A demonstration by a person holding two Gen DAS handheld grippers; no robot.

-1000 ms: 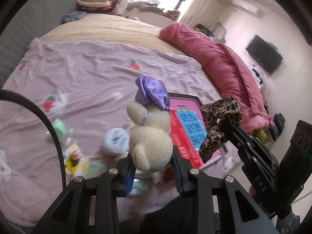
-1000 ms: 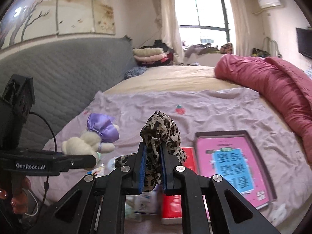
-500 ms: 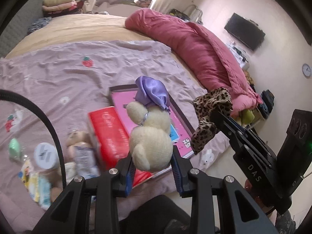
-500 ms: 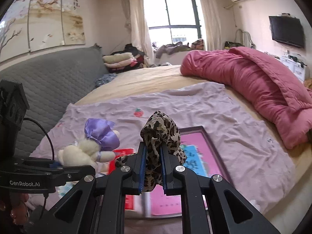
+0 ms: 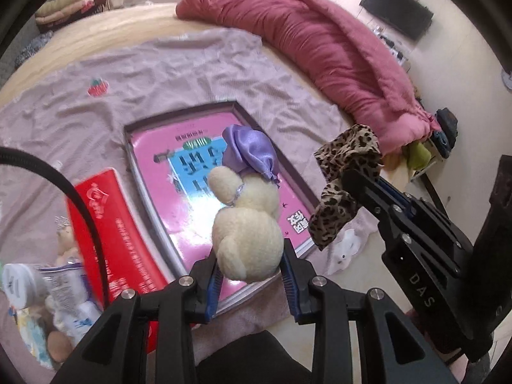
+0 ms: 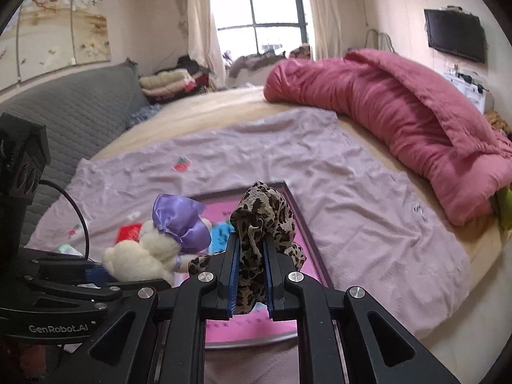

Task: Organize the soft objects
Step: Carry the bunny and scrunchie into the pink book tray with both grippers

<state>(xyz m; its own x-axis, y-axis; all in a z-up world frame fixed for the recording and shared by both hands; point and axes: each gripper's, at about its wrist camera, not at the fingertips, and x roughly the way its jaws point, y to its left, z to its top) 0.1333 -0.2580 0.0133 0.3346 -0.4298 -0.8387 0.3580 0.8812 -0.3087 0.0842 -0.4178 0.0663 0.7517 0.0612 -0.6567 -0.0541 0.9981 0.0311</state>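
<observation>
Right now left tool (image 5: 251, 275), "GenRobot.AI" on its side, clamps cream plush toy w/ purple satin bow (image 5: 246, 224); right tool (image 6: 251, 275), marked "DAS", pinches leopard-print fabric scrunchie (image 6: 262, 220) above pink framed board (image 5: 192, 172) near bed (image 6: 368, 211) edge.

Soft daylight came from the far window (image 6: 256, 16), blown out white, room evenly bright, shadows faint, glare on the pink box (image 5: 204, 179), near-left clutter (image 5: 48, 304) smeared by motion blur, fisheye bending and dark corners in both views.

Home bedroom: bed (image 6: 352, 192), quilt (image 6: 400, 121).
</observation>
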